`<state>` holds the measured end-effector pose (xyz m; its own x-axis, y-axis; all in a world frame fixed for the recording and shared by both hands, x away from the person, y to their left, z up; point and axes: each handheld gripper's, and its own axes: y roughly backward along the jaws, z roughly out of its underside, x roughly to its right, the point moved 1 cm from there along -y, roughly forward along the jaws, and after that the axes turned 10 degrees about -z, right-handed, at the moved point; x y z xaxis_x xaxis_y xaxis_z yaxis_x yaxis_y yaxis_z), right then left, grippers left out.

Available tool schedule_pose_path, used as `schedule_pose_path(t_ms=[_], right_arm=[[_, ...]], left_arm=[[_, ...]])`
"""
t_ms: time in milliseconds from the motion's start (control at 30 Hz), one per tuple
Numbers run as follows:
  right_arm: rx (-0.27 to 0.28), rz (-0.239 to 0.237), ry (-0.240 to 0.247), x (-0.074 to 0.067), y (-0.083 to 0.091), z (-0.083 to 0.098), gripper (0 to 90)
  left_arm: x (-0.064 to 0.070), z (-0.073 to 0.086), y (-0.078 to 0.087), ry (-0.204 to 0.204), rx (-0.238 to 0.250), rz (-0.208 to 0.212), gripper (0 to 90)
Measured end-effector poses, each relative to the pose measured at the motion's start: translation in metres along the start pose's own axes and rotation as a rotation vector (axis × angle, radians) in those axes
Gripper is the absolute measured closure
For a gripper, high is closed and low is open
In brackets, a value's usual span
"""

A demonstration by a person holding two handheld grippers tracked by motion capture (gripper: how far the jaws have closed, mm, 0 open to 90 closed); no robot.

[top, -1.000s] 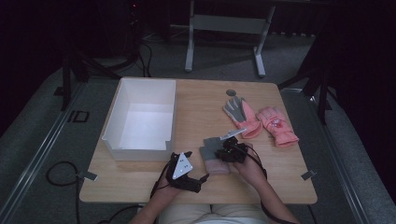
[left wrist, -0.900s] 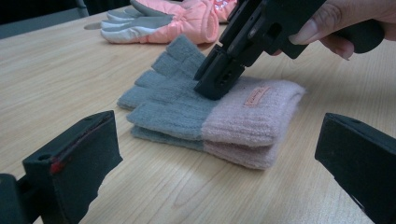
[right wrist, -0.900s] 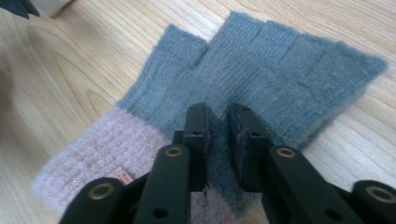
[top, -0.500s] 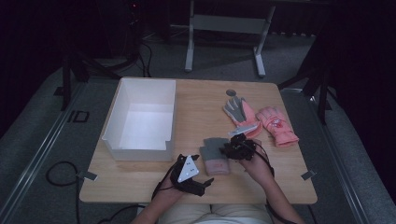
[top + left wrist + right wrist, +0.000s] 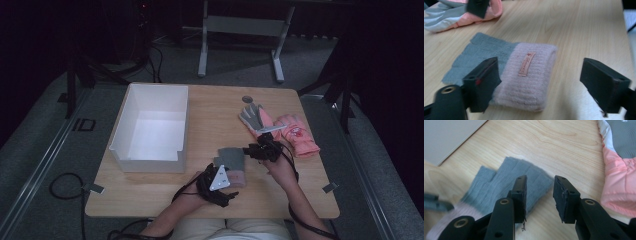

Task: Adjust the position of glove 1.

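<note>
A knitted fingerless glove [image 5: 231, 159], grey with a pink cuff [image 5: 529, 80], lies flat near the table's front middle. My left gripper [image 5: 223, 176] is low at the cuff end. Its jaws have just been closing and stand open on either side of the cuff [image 5: 544, 85], not pressing it. My right gripper [image 5: 260, 150] hovers over the glove's grey finger end [image 5: 506, 182]. Its jaws have just been opening and stand apart [image 5: 540, 195] with nothing gripped.
A white open box [image 5: 150, 165] stands at the left of the wooden table [image 5: 210, 105]. A pair of pink padded gloves [image 5: 297, 135], one with its grey palm up [image 5: 254, 119], lies at the right. A small dark disc [image 5: 247, 99] sits farther back.
My right gripper has let go of the knitted glove's grey end and drawn up and to the right. The left gripper has slid right to the pink cuff.
</note>
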<state>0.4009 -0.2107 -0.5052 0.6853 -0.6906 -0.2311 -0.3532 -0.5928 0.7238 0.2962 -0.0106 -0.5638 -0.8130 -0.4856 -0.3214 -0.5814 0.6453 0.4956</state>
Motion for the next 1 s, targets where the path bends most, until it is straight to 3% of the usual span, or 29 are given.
schedule_pose_path(t_ms=[200, 333, 500, 633, 800, 1000], right_arm=[[-0.013, -0.011, -0.033, 0.009, -0.020, -0.007, 55.6], [-0.029, -0.012, -0.048, 0.011, -0.032, -0.007, 51.7], [-0.061, -0.010, -0.053, 0.013, -0.044, -0.004, 47.6], [-0.087, 0.005, -0.063, 0.015, -0.049, 0.000, 44.7], [-0.107, -0.032, -0.097, 0.018, -0.055, 0.002, 46.7], [-0.110, -0.080, -0.132, 0.020, -0.055, 0.001, 52.7]], left_arm=[[0.003, 0.001, -0.010, -0.134, -0.052, -0.036, 32.9], [0.005, 0.001, -0.011, -0.191, -0.059, -0.071, 37.1], [0.008, 0.003, -0.011, -0.245, -0.057, -0.102, 52.5], [0.003, 0.002, -0.010, -0.217, -0.058, -0.065, 65.8], [-0.007, 0.003, -0.011, -0.171, -0.057, 0.009, 69.4], [-0.014, 0.006, -0.012, -0.136, -0.048, 0.054, 71.2]])
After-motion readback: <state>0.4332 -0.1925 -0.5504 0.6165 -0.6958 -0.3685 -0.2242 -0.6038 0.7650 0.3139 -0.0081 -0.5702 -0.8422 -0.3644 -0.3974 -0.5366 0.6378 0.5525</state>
